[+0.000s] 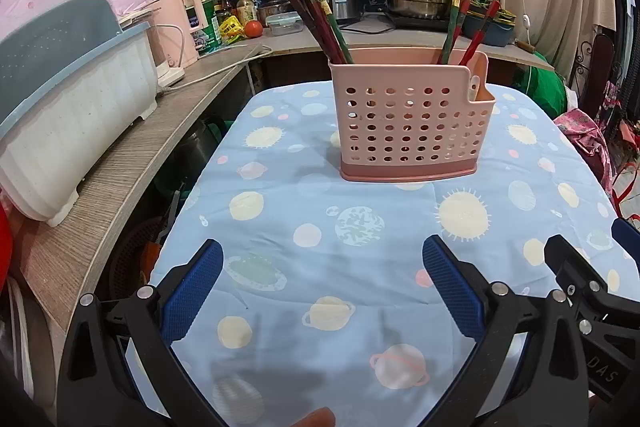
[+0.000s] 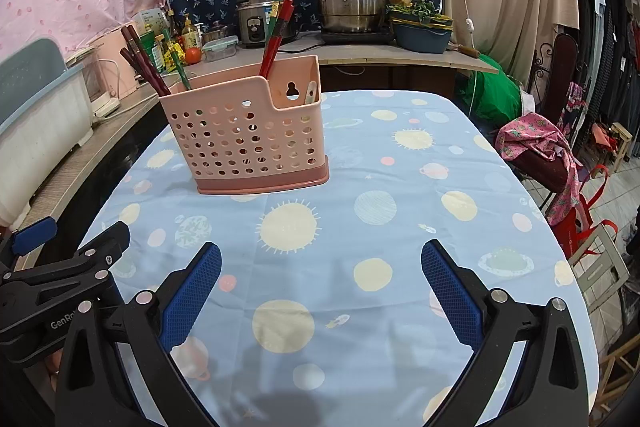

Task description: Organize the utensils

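Your left gripper (image 1: 322,277): spread wide, empty, low over tablecloth (image 1: 360,307). Pink holder (image 1: 412,123) stands mid-table ahead, dark chopsticks (image 1: 316,19) in left end, red-green ones (image 1: 466,23) in right end. Your right gripper (image 2: 320,277): wide, empty. No loose utensils visible on cloth; sorting looks finished

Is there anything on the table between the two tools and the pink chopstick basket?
Nothing visible. Only bare planet-print tablecloth lies between the left tool, the right tool and the pink basket. Both tools are open and empty. The chopsticks already stand inside the basket.
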The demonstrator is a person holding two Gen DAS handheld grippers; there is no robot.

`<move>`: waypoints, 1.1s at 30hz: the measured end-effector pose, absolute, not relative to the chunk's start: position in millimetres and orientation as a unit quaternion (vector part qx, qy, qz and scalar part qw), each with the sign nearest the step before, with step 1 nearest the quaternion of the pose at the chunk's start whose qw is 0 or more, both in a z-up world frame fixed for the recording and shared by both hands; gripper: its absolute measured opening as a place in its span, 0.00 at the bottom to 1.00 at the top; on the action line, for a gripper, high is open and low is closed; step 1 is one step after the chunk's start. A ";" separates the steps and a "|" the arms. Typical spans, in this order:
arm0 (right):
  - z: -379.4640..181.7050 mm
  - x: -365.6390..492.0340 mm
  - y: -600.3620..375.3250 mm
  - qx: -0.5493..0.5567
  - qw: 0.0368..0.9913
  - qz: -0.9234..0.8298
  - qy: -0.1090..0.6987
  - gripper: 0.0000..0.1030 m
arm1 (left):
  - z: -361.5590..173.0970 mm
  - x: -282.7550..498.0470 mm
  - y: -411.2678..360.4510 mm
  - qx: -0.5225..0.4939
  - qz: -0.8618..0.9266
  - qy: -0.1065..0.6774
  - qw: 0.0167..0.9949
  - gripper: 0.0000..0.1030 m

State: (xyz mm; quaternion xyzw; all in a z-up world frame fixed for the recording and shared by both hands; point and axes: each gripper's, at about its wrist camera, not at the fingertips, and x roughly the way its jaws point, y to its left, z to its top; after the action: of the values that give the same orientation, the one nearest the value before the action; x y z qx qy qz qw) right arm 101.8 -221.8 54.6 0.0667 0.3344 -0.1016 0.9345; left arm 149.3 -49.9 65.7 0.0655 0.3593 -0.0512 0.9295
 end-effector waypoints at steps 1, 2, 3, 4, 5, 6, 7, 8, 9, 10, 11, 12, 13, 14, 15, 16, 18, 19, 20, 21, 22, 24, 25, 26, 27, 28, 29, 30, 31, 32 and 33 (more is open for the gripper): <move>54.5 101.8 -221.6 0.067 0.934 -0.102 0.335 0.94 | 65.8 149.6 -49.7 0.066 -0.052 0.359 0.929 0.93; 54.6 101.9 -221.6 0.067 0.934 -0.102 0.335 0.94 | 65.7 149.0 -50.2 0.066 -0.051 0.359 0.929 0.93; 54.5 101.8 -221.2 0.066 0.934 -0.101 0.335 0.94 | 66.0 149.3 -49.5 0.067 -0.051 0.359 0.930 0.93; 54.3 101.7 -220.8 0.066 0.934 -0.101 0.335 0.94 | 65.9 149.3 -49.6 0.066 -0.051 0.359 0.930 0.93; 53.8 101.7 -220.5 0.066 0.934 -0.101 0.336 0.94 | 65.9 149.7 -49.3 0.065 -0.051 0.359 0.930 0.93; 53.7 101.7 -220.3 0.065 0.934 -0.101 0.336 0.94 | 65.8 149.3 -49.9 0.065 -0.052 0.359 0.929 0.93; 53.5 101.6 -219.7 0.064 0.935 -0.100 0.335 0.94 | 65.7 148.9 -50.5 0.066 -0.051 0.359 0.929 0.93; 53.4 101.9 -219.7 0.064 0.935 -0.101 0.335 0.94 | 65.7 148.8 -50.5 0.066 -0.052 0.359 0.929 0.93; 53.5 101.8 -219.7 0.064 0.935 -0.101 0.335 0.94 | 66.0 149.1 -50.2 0.067 -0.051 0.358 0.930 0.93; 53.4 101.9 -219.8 0.064 0.935 -0.101 0.335 0.94 | 66.4 149.4 -49.9 0.068 -0.051 0.358 0.930 0.93; 53.5 101.7 -219.6 0.064 0.935 -0.101 0.335 0.94 | 66.6 149.2 -50.1 0.068 -0.052 0.358 0.930 0.93; 53.5 101.8 -219.6 0.064 0.935 -0.101 0.335 0.94 | 66.7 149.9 -49.2 0.068 -0.052 0.359 0.930 0.93; 53.6 101.8 -219.7 0.063 0.935 -0.101 0.335 0.94 | 66.6 149.1 -50.4 0.068 -0.051 0.358 0.930 0.93; 53.4 101.9 -219.9 0.063 0.935 -0.101 0.335 0.94 | 66.6 149.1 -50.4 0.068 -0.051 0.358 0.930 0.93; 53.5 102.0 -220.0 0.063 0.935 -0.101 0.335 0.94 | 67.0 149.7 -49.6 0.069 -0.050 0.357 0.930 0.93; 53.7 102.0 -220.0 0.063 0.935 -0.101 0.335 0.94 | 67.7 149.3 -49.6 0.070 -0.050 0.356 0.930 0.93; 53.7 102.0 -219.9 0.063 0.935 -0.101 0.335 0.94 | 68.7 149.7 -49.0 0.071 -0.049 0.356 0.931 0.93; 53.8 101.9 -220.0 0.063 0.935 -0.101 0.335 0.94 | 69.1 149.0 -50.3 0.072 -0.048 0.355 0.931 0.93; 53.7 102.1 -219.9 0.063 0.935 -0.101 0.335 0.94 | 69.5 149.6 -49.3 0.072 -0.048 0.355 0.931 0.93; 53.7 102.1 -219.8 0.063 0.935 -0.101 0.335 0.94 | 69.4 149.1 -49.9 0.072 -0.047 0.355 0.931 0.93; 53.7 102.1 -219.8 0.063 0.935 -0.101 0.335 0.94 | 69.5 149.4 -49.9 0.072 -0.047 0.355 0.931 0.93; 53.9 101.9 -219.8 0.063 0.935 -0.101 0.335 0.94 | 69.4 149.2 -50.9 0.073 -0.045 0.355 0.931 0.93; 53.8 102.0 -219.5 0.063 0.935 -0.101 0.335 0.94 | 69.5 149.4 -50.4 0.073 -0.045 0.355 0.931 0.93; 53.8 102.1 -219.6 0.063 0.935 -0.101 0.335 0.94 | 69.7 149.5 -50.1 0.074 -0.045 0.355 0.931 0.93; 53.8 102.0 -219.7 0.063 0.935 -0.101 0.334 0.94 | 69.5 149.3 -50.8 0.074 -0.045 0.355 0.931 0.93; 54.3 102.6 -219.9 0.063 0.935 -0.101 0.335 0.94 | 69.6 149.1 -51.4 0.074 -0.045 0.354 0.931 0.93; 54.3 102.5 -219.8 0.063 0.935 -0.101 0.334 0.94 | 69.9 149.2 -50.8 0.075 -0.044 0.354 0.931 0.93; 54.3 102.4 -220.0 0.062 0.935 -0.101 0.334 0.94 | 70.3 149.0 -51.2 0.076 -0.043 0.353 0.932 0.93; 54.3 102.6 -219.8 0.063 0.935 -0.101 0.335 0.94 | 70.5 148.9 -50.9 0.077 -0.043 0.352 0.932 0.93; 54.3 102.6 -219.8 0.063 0.935 -0.101 0.334 0.94 | 70.7 148.6 -50.7 0.077 -0.042 0.351 0.932 0.93; 54.3 102.6 -219.8 0.063 0.935 -0.101 0.334 0.94 | 71.2 148.4 -51.5 0.078 -0.041 0.350 0.932 0.93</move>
State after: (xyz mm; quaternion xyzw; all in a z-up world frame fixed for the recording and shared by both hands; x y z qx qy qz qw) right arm 102.6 -219.8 54.3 0.0629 0.3344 -0.1012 0.9349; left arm 148.4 -51.5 71.2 0.0777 0.3505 -0.0411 0.9324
